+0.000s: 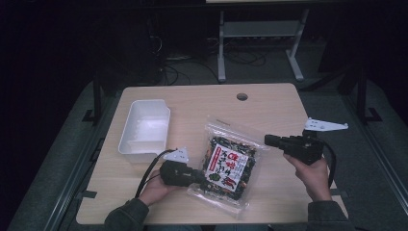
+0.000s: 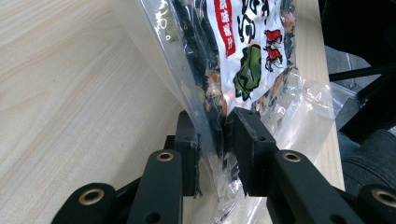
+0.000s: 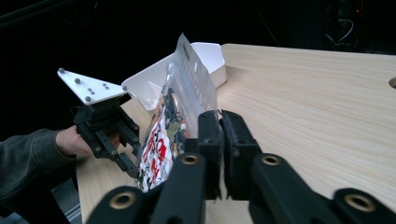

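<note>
A clear snack bag (image 1: 228, 163) with dark contents and a red-and-white label lies slanted on the wooden table (image 1: 202, 103), toward its near side. My left gripper (image 1: 202, 177) is shut on the bag's near left edge. In the left gripper view the jaws (image 2: 215, 140) pinch the plastic of the bag (image 2: 243, 46). My right gripper (image 1: 267, 140) meets the bag's far right corner. In the right gripper view its jaws (image 3: 219, 116) are pressed together where the edge of the bag (image 3: 182, 93) runs into them. The left gripper (image 3: 133, 161) holds the bag's other end.
A white empty bin (image 1: 130, 139) stands at the table's left, just beyond the left gripper, and the bin (image 3: 210, 51) sits behind the bag in the right gripper view. A cable hole (image 1: 242, 96) is near the far edge. A metal frame and cables lie on the floor beyond.
</note>
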The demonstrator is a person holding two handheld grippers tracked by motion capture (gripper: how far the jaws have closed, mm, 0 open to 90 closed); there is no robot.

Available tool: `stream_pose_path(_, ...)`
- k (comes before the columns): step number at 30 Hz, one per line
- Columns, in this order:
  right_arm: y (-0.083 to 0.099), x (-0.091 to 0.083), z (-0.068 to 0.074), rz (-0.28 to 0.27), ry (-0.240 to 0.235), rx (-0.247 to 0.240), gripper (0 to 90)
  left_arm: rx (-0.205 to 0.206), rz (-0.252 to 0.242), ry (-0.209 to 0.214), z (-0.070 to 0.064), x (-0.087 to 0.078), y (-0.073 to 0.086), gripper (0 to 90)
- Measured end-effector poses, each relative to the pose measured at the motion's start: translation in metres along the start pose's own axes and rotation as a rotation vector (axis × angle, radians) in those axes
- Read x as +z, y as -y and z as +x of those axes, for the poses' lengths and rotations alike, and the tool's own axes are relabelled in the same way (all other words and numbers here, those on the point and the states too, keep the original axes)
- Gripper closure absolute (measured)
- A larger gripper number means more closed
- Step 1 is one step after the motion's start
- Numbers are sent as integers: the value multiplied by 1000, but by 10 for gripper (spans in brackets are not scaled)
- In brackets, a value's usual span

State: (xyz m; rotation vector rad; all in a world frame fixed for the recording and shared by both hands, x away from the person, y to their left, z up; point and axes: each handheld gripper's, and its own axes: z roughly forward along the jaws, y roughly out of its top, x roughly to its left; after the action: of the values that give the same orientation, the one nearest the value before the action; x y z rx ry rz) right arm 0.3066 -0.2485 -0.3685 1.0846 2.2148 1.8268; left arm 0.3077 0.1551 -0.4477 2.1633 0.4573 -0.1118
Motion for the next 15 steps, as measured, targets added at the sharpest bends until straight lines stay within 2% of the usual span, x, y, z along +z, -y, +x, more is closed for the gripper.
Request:
stream_pose_path(1, 0, 0, 0, 0, 0, 0, 798, 2, 0, -2, 0, 0, 0, 721)
stream_pose_path(2, 1, 1, -1, 6, 5, 2, 754, 5, 0, -2, -1, 0, 0, 722)
stream_pose_path(4, 2, 3, -1, 4, -11, 6, 730, 5, -1, -4, -1, 0, 0, 722)
stream_pose_path(7, 7, 8, -2, 11, -23, 17, 619, 4, 0, -8, -3, -1, 0, 722)
stream_pose_path(8, 10, 10, -1, 16, -29, 16, 556, 4, -1, -10, -3, -1, 0, 722)
stream_pose_path(9, 10, 10, -1, 16, -29, 16, 556, 4, -2, -10, -3, -1, 0, 722)
stream_pose_path(12, 13, 13, 2, 35, -35, 12, 480, 1, -7, -9, -3, -1, 1, 721)
stream_pose_path(15, 17, 16, 7, 40, -70, 9, 451, 5, -5, -10, -3, -1, 1, 721)
